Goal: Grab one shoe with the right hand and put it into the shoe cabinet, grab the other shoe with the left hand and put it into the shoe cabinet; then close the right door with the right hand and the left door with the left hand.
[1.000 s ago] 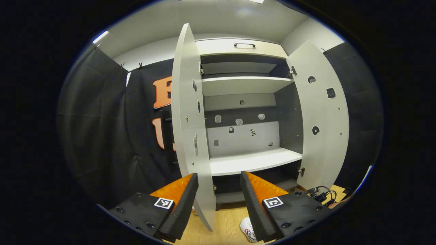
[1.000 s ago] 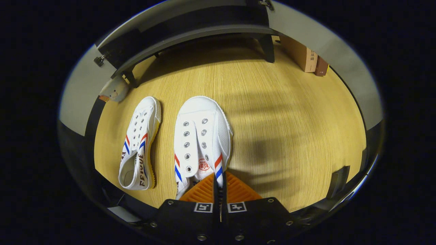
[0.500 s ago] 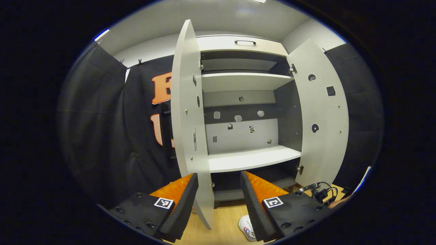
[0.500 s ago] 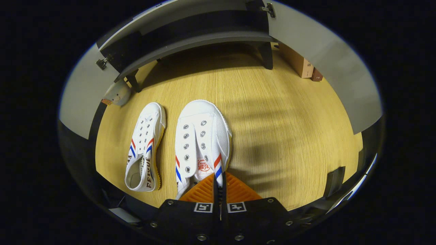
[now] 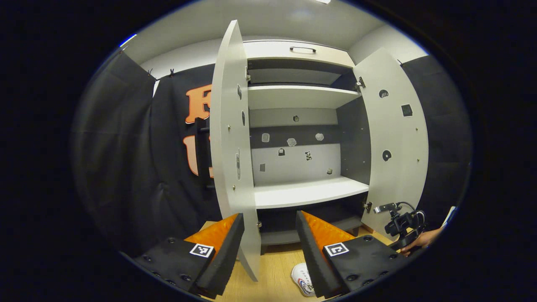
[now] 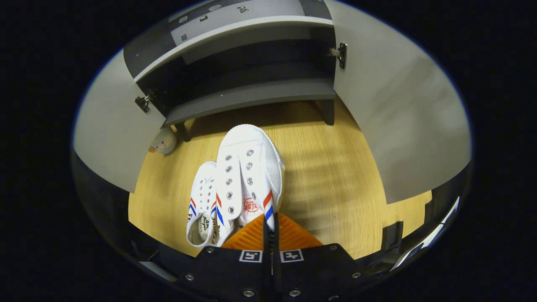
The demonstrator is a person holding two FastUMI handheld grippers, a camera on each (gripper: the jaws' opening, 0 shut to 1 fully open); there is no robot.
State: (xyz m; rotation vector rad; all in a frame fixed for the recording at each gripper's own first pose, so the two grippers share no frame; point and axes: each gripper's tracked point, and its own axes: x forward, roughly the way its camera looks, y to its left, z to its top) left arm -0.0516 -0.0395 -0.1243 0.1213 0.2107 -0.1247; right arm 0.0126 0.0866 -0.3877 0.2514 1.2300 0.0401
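Held shoe (image 6: 248, 176): white canvas, red-blue stripes, metal eyelets, no laces; toe points toward shoe cabinet (image 6: 247, 94), heel-side edge pinched between closed fingers of right gripper (image 6: 269, 228). Second shoe (image 6: 202, 205): same kind, lies on wood floor, partly under held one. Cabinet: pale grey, left door (image 5: 233, 142) and right door (image 5: 396, 138) open, shelves bare.

The left claw (image 5: 268, 235) is held level and faces forward, its two fingers spread wide apart with nothing between them. The right claw (image 6: 269, 226) tilts downward toward the floor, its fingers drawn almost together, pinching the heel edge of a white shoe (image 6: 247, 172) that hangs out ahead of the tips. In the left gripper view, the right claw's body shows farther off at the lower right, with the person's hand (image 5: 421, 240) wrapped around it.
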